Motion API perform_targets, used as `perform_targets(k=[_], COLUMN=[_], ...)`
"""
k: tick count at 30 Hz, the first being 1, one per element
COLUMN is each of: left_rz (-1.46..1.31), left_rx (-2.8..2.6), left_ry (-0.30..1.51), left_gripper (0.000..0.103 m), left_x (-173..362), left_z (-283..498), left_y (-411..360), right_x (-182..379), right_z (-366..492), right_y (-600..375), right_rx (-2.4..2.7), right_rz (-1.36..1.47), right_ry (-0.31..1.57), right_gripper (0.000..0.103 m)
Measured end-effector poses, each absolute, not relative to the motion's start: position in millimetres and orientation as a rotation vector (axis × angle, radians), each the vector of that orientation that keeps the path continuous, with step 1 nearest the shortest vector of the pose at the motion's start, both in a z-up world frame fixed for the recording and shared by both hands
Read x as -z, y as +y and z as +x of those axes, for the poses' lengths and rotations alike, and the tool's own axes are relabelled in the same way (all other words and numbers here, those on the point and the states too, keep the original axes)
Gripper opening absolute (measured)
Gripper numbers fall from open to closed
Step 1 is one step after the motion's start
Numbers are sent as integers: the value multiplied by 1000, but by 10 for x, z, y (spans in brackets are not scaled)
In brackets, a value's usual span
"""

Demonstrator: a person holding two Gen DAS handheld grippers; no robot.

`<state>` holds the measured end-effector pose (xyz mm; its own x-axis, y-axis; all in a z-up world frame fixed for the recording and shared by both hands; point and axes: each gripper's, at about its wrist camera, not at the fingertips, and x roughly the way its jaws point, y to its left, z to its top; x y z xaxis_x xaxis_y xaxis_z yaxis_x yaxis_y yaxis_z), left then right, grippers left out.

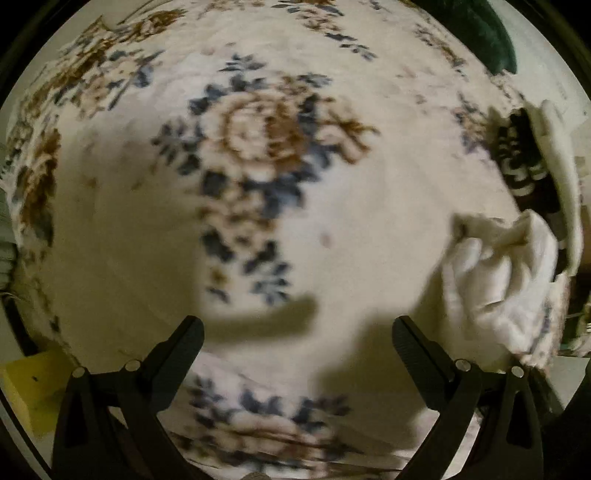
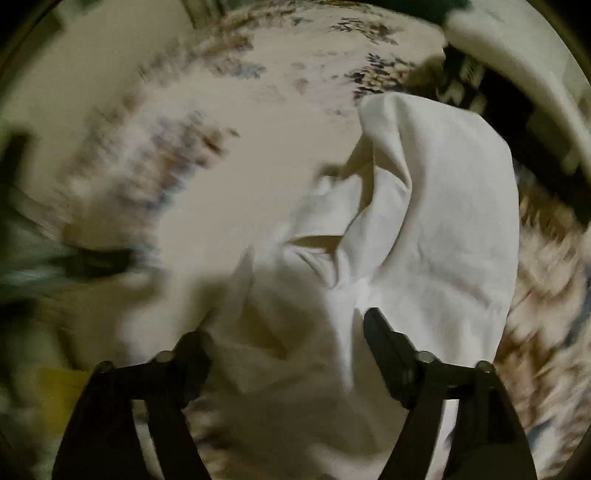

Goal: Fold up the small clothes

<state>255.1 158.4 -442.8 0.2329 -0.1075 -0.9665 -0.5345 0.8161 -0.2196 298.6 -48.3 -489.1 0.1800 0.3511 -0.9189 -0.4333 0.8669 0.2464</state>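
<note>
A crumpled white garment (image 2: pixel 436 206) lies on a cream blanket with blue and brown flowers (image 2: pixel 258 110). My right gripper (image 2: pixel 286 330) is open, its two black fingers spread over the near part of the garment. The garment also shows in the left wrist view (image 1: pixel 498 280), bunched at the right edge of the blanket. My left gripper (image 1: pixel 297 334) is open and empty above the bare flowered blanket (image 1: pixel 258 147), well left of the garment.
A basket with a pale rim (image 1: pixel 561 173) holding dark striped cloth (image 1: pixel 521 162) stands at the right, also in the right wrist view (image 2: pixel 517 62). A dark green item (image 1: pixel 476 29) lies at the far right. A yellow object (image 1: pixel 33 384) sits off the blanket's near left.
</note>
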Motion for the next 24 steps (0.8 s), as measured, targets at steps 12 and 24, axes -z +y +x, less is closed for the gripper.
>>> perform_targets(k=[12,24], left_rz=[-680,-774], left_rx=[-70,-216], left_ry=[1367,1437], left_gripper=[103,103], left_x=[4681,5071], left_z=[3118,2481], left_y=[217,558], right_x=[4473,5245], right_z=[4046,5348], right_y=[-1798,-1472], right_rx=[-453,-482], right_rz=[159,240], right_ry=[1351,1463], right_gripper=[84,84])
